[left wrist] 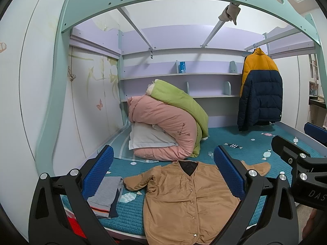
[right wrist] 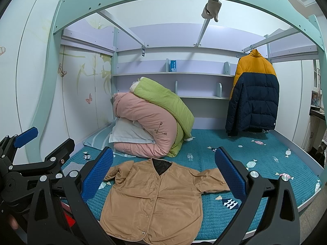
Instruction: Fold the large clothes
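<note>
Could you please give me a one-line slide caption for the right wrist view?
Open right gripper poised above tan jacket spread flat on teal bedspread.

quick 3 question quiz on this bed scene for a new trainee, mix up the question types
1. True or false: the tan jacket lies front up on the teal bed cover, snapped shut.
2. Multiple choice: where is the yellow and navy puffer coat? A) folded on the bed B) hanging from a rail at the right C) under the pink quilt
3. Fill in: the left tool and right tool both hold ____.

Key: 1 true; 2 B; 3 nothing, both stand open above the jacket's near end.
</note>
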A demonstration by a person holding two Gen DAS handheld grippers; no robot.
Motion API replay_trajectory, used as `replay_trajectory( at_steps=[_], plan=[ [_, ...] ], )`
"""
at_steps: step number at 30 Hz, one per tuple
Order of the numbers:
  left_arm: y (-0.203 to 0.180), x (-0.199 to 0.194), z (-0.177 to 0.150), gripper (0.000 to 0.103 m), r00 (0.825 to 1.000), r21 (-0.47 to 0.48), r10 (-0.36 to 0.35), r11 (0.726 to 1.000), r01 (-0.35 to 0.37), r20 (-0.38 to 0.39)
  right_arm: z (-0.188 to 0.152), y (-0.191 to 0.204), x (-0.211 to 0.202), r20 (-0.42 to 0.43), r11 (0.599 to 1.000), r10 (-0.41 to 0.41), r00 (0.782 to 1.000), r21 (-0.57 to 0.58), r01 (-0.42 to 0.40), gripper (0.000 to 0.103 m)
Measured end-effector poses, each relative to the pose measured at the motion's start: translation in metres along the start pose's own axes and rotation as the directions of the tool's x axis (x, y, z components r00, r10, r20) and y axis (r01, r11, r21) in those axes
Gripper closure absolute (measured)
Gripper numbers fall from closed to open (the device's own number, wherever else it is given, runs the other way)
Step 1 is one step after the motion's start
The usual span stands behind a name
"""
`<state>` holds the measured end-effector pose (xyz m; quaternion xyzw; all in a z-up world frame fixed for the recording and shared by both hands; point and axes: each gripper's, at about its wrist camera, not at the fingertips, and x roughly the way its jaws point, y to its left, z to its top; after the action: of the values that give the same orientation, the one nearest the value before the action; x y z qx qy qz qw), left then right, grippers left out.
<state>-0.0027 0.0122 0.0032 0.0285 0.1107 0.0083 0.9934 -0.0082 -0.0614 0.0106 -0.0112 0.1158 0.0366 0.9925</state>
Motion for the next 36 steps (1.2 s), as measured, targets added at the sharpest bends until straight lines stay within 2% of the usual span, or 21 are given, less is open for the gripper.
replay_trajectory(
  at_steps=[13,36],
  plan=[
    [0.015,0.006,-0.001,0.005,1.0,0.005,0.013,1.0,-0.013,-0.002,0.005,0.006,0.003,-0.003,1.0,0.007,1.0,0.004,-0.007,0.007],
    [0.015,0.01,-0.007,0.005,1.0,0.016,0.025,1.0,-0.025,-0.006,-0.001,0.007,0.01,-0.012,1.0,0.02,1.0,0.014,-0.02,0.007]
  ],
)
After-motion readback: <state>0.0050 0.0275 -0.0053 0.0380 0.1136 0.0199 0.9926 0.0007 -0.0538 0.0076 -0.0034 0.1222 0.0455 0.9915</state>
